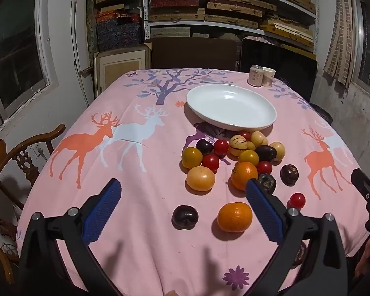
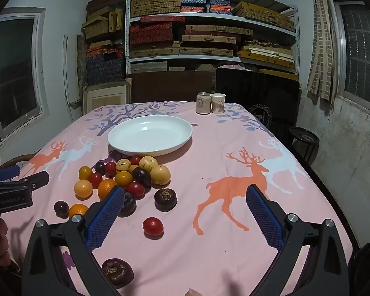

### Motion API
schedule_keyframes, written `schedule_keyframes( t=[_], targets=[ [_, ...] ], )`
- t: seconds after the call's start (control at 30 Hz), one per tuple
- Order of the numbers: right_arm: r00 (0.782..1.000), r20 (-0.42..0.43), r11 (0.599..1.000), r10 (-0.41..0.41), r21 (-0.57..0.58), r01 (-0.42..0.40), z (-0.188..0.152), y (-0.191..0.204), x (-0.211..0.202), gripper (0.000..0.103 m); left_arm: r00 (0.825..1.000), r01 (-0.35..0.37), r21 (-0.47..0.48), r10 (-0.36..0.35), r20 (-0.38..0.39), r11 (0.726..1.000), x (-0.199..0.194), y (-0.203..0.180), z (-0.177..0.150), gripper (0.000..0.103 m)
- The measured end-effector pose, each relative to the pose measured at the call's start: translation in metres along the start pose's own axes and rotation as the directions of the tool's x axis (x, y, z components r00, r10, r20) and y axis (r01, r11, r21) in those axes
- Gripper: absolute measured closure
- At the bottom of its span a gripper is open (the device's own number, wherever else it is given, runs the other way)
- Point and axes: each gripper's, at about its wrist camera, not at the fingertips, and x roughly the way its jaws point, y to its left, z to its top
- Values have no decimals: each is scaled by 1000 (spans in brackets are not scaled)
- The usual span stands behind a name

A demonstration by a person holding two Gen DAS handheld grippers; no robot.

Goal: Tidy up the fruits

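Hovering over the bench (image 1: 140, 177), both tongs stand wide apart w/ nothing between the blue pads. Left tongs (image 1: 182, 192) angle down toward the near edge of the fruit; right tongs (image 2: 185, 202) point at bare pink deer-print cloth to the right of the pile.

White plate (image 1: 231, 107) sits mid-bench, no fruit in it. Fruit pile (image 1: 236, 155) lies just in front of the plate, touching or nearly touching its near rim: cherry tomatoes, yellow-orange round fruit, pale striped ones, dark purple ones, one tangerine (image 1: 244, 175) at the near side.

Strays closer to the camera in the left wrist view: a second tangerine (image 1: 234, 217), a dark plum-like fruit (image 1: 185, 217) just left of it, a lone cherry tomato (image 1: 297, 200) to the right. Right wrist view adds a dark brown fruit (image 2: 165, 199) beside the pile & another (image 2: 117, 272) near the bench's front edge, partly behind the left finger.

Can (image 2: 203, 103) & paper cup (image 2: 217, 103) stand side by side at the far edge, well apart from the fruit.
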Motion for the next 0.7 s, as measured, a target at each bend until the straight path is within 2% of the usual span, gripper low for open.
schedule_keyframes(
  t=[0.3,0.7],
  targets=[
    [1000,-3,1000,-3,-10,3,-1,4,0,4,1000,-2,1,2,2,1000,-5,-3,-1,4],
    [1000,-4,1000,-8,-12,8,1,4,1,4,1000,2,10,-1,-16,1000,11,-8,-8,4]
  ],
)
